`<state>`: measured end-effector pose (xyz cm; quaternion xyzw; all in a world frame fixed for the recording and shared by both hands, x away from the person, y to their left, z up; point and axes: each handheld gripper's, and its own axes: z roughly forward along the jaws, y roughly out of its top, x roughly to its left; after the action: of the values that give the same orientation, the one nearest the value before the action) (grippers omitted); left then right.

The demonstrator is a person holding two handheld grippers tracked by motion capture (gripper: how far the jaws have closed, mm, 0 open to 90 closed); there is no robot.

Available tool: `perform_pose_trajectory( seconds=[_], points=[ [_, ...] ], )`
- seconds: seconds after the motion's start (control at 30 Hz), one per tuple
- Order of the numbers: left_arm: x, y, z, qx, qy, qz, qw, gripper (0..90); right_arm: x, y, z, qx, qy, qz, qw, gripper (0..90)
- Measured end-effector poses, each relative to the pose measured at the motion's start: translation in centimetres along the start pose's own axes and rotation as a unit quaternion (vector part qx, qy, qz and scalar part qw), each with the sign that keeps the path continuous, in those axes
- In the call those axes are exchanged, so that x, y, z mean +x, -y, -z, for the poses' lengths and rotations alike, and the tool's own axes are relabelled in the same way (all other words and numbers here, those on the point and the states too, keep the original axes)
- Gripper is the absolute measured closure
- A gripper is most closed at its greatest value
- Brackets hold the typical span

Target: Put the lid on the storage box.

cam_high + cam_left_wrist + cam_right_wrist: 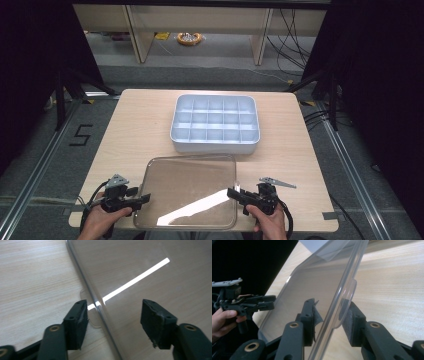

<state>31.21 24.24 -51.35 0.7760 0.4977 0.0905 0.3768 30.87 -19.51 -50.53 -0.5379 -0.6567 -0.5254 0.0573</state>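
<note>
Clear lid [187,190] lies between both grippers — left gripper [142,199] and right gripper [233,192] straddle its edges.

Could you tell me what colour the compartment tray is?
The compartment tray is pale blue-grey, seen best in the high view.

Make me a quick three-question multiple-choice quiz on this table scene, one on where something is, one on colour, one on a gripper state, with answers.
1. Where is the clear lid relative to the divided tray?
A. On top of it
B. On the table's near side, in front of it
C. On the floor

2. What colour is the divided tray?
A. Pale blue-grey
B. Red
C. Black

3. How does the left gripper stand?
A. Shut on the lid's rim
B. Open, jaws either side of the lid's rim
C. Holding the tray

Answers: 1 B, the high view shows the lid nearer the person than the tray. 2 A, its walls and cells look pale blue-grey. 3 B, the left gripper view shows a wide gap between jaws.
</note>
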Motion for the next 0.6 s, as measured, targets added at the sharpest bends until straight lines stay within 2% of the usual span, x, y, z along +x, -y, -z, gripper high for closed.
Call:
perform_pose_trajectory(
  seconds=[0.1,0.17,0.2,0.27,0.37,0.4,0.43,0.47,0.5,0.53,0.57,0.6],
  points=[
    [0.2,-0.2,-0.1,0.003,0.004,0.005,1.0000,32.3,0.1,0.1,0.2,-0.006,-0.011,0.000,0.9999,66.8],
    [0.4,-0.3,-0.2,0.006,0.001,0.009,0.9999,25.3,0.3,-0.2,0.3,-0.002,-0.007,0.010,0.9999,68.0],
    [0.5,-0.4,-0.3,-0.003,0.004,0.023,0.9997,21.8,0.3,-0.2,0.4,-0.005,-0.002,0.017,0.9998,69.1],
    [0.8,-0.5,-0.3,-0.008,0.006,0.035,0.9993,21.9,0.2,-0.3,0.4,-0.004,-0.012,0.017,0.9998,69.9],
    [0.8,-0.7,-0.5,-0.005,-0.002,0.026,0.9996,22.8,0.2,-0.3,0.3,-0.010,-0.022,0.010,0.9997,69.8],
    [1.0,-0.8,-0.5,-0.006,0.002,0.029,0.9996,23.0,0.2,-0.4,0.2,-0.014,-0.025,0.011,0.9995,69.8],
    [1.2,-0.8,-0.4,-0.006,0.005,0.041,0.9991,24.6,0.3,-0.5,0.2,-0.017,-0.029,0.008,0.9994,69.8],
    [1.4,-0.8,-0.4,-0.016,0.008,0.056,0.9983,26.3,0.3,-0.6,0.3,-0.016,-0.029,0.016,0.9993,69.8],
    [1.8,-0.8,-0.3,-0.014,0.015,0.058,0.9981,29.1,0.6,-0.6,0.4,-0.011,-0.032,0.007,0.9994,70.1],
    [1.9,-0.8,-0.4,-0.022,0.021,0.074,0.9968,29.2,0.5,-0.7,0.4,-0.016,-0.034,0.032,0.9988,70.5],
    [1.9,-0.9,-0.5,-0.026,0.022,0.074,0.9967,29.2,0.7,-0.7,0.5,-0.010,-0.036,0.021,0.9991,70.5],
    [1.9,-0.9,-0.5,-0.026,0.022,0.074,0.9967,30.2,0.5,-0.8,0.4,-0.013,-0.034,0.036,0.9987,70.4]
  ],
)
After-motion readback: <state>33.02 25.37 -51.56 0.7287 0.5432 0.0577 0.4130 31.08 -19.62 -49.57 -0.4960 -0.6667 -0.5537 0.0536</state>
